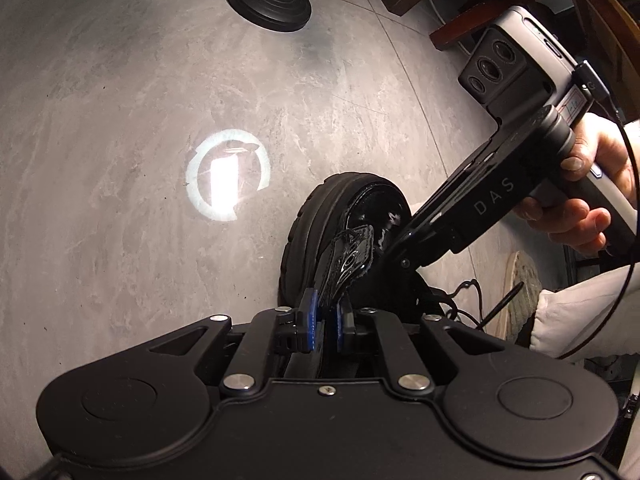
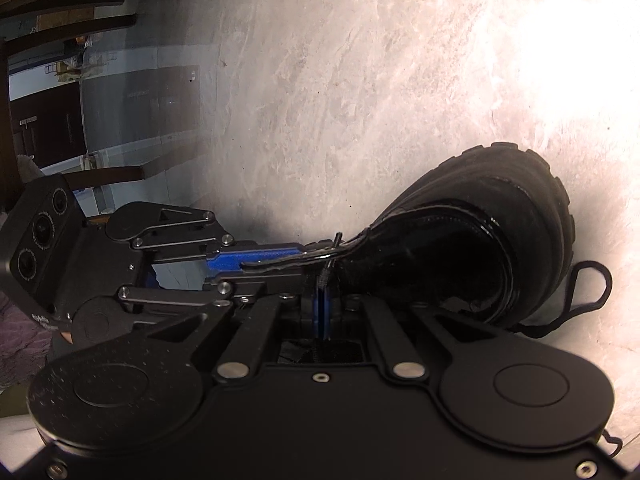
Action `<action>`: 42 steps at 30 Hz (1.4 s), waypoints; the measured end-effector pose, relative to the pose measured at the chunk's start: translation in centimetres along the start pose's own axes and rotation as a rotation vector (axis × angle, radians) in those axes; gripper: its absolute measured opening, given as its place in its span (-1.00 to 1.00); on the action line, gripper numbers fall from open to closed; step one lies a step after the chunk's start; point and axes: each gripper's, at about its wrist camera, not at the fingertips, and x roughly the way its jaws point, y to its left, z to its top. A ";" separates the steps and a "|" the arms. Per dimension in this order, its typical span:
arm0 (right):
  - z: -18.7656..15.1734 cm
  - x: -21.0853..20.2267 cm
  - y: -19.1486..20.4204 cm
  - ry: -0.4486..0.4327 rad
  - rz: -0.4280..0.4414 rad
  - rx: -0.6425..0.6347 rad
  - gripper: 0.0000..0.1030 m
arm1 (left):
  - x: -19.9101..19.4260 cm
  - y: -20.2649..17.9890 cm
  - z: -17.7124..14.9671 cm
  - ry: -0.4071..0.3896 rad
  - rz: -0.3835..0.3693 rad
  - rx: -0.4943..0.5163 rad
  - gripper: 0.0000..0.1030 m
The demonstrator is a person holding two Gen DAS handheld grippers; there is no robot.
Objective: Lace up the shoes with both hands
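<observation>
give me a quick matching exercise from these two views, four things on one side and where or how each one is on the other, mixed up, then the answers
Things:
1. left gripper
2. right gripper
3. loose lace
4. lamp base

States:
A. lies looped on the floor beside the boot's toe
B. stands on the floor, far from the boot
C. shut on the eyelet flap
D. shut on a strand of lace at the boot's opening

Pairs: 1-C, 2-D, 3-A, 4-B
</observation>
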 end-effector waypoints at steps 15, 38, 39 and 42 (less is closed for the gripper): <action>-0.7 -0.1 0.7 -0.037 -0.036 -0.060 -0.95 | 2.3 3.3 3.7 -0.061 -0.032 -0.543 -0.36; -1.2 -0.5 1.0 -0.054 -0.043 -0.093 -0.94 | 3.1 2.6 2.6 -0.049 -0.030 -0.649 -0.97; -1.2 -0.5 1.1 -0.055 -0.042 -0.094 -0.93 | 3.0 2.6 2.6 -0.052 -0.028 -0.648 -0.97; -1.4 -0.6 1.4 -0.055 -0.045 -0.116 -0.84 | 2.9 2.5 2.6 -0.061 -0.023 -0.641 -0.98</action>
